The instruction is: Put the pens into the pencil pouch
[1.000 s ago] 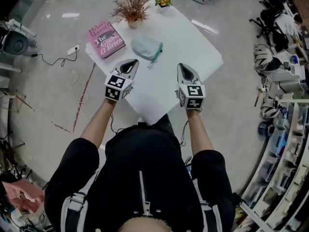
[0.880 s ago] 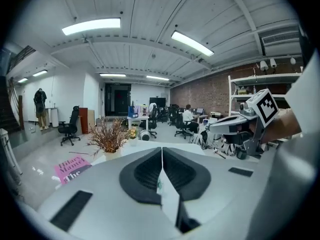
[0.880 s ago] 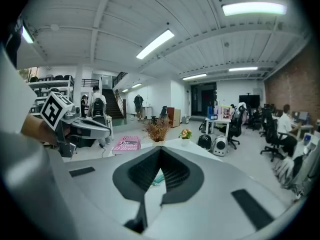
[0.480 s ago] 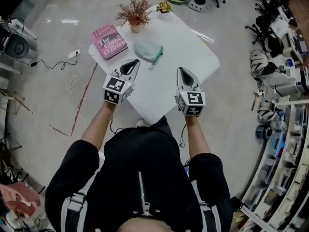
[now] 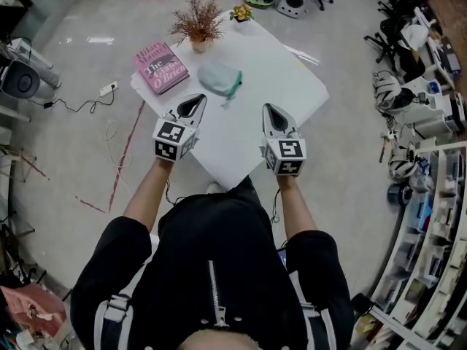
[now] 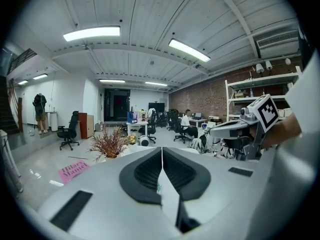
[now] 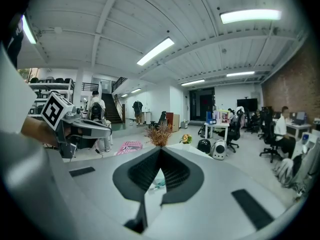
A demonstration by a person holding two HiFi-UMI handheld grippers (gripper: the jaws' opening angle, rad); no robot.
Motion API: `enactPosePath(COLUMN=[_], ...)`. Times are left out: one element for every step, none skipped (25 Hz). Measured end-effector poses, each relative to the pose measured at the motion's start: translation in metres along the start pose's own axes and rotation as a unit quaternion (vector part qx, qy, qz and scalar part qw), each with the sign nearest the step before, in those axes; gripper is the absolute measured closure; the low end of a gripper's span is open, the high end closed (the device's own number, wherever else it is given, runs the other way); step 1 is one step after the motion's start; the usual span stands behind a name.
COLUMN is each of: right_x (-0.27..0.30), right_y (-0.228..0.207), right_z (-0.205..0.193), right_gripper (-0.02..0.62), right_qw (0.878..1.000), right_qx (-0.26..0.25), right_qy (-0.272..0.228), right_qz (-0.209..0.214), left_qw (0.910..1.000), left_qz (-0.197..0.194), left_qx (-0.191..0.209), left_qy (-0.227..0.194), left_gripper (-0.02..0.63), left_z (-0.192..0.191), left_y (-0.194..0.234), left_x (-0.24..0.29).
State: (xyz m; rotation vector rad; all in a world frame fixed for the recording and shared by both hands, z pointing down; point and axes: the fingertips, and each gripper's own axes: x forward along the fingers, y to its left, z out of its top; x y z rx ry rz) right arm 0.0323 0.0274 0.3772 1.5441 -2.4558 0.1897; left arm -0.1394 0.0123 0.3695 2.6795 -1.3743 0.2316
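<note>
A pale teal pencil pouch [image 5: 220,77] lies on the white table [image 5: 248,130], toward its far side. Thin pale pens [image 5: 300,52] lie near the table's far right edge. My left gripper [image 5: 195,100] hovers just short of the pouch, jaws together and empty. My right gripper [image 5: 268,111] hovers beside it to the right, also shut and empty. In the left gripper view the shut gripper [image 6: 161,150] hides most of the table, and the right gripper [image 6: 245,129] shows at the right. In the right gripper view a sliver of the pouch [image 7: 158,184] shows below the shut gripper [image 7: 160,151].
A pink book [image 5: 160,67] lies at the table's far left corner. A dried plant in a pot [image 5: 197,24] and a small flower pot [image 5: 242,12] stand at the far edge. Cables cross the floor at left; shelves and clutter line the right.
Both grippers have risen a little above the table and stay shut. The pouch, pens and book lie where they were.
</note>
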Motion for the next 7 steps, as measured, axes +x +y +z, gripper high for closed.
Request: enactPosePath(right_x=[0.0003, 0.0006, 0.0009, 0.0013, 0.0017, 0.0022, 0.0027], right_y=[0.0002, 0.0002, 0.0004, 0.0006, 0.0002, -0.0006, -0.0016], right_z=[-0.0007, -0.0020, -0.0031, -0.0036, -0.0041, -0.0049, -0.0057], right_gripper=[0.587, 0.588, 0.588, 0.586, 0.588, 0.586, 0.588], right_qw=[1.000, 1.000, 1.000, 1.000, 1.000, 1.000, 1.000], right_qx=[0.000, 0.000, 0.002, 0.003, 0.004, 0.003, 0.002], right_qy=[0.002, 0.005, 0.006, 0.005, 0.005, 0.004, 0.004], right_qz=[-0.001, -0.002, -0.001, 0.000, 0.000, 0.000, -0.001], left_qw=[1.0000, 1.0000, 1.0000, 1.0000, 1.0000, 1.0000, 1.0000], left_qz=[0.000, -0.001, -0.001, -0.002, -0.002, -0.002, -0.002], left_qx=[0.001, 0.002, 0.002, 0.002, 0.002, 0.002, 0.002], left_qy=[0.000, 0.000, 0.001, 0.002, 0.002, 0.003, 0.004], left_gripper=[0.581, 0.581, 0.581, 0.581, 0.581, 0.581, 0.581], left_z=[-0.0008, -0.0010, -0.0012, -0.0015, -0.0017, -0.0018, -0.0018], left_y=[0.0008, 0.0015, 0.0021, 0.0026, 0.0031, 0.0036, 0.0041], left_x=[0.0007, 0.0016, 0.0025, 0.0034, 0.0044, 0.0053, 0.0063])
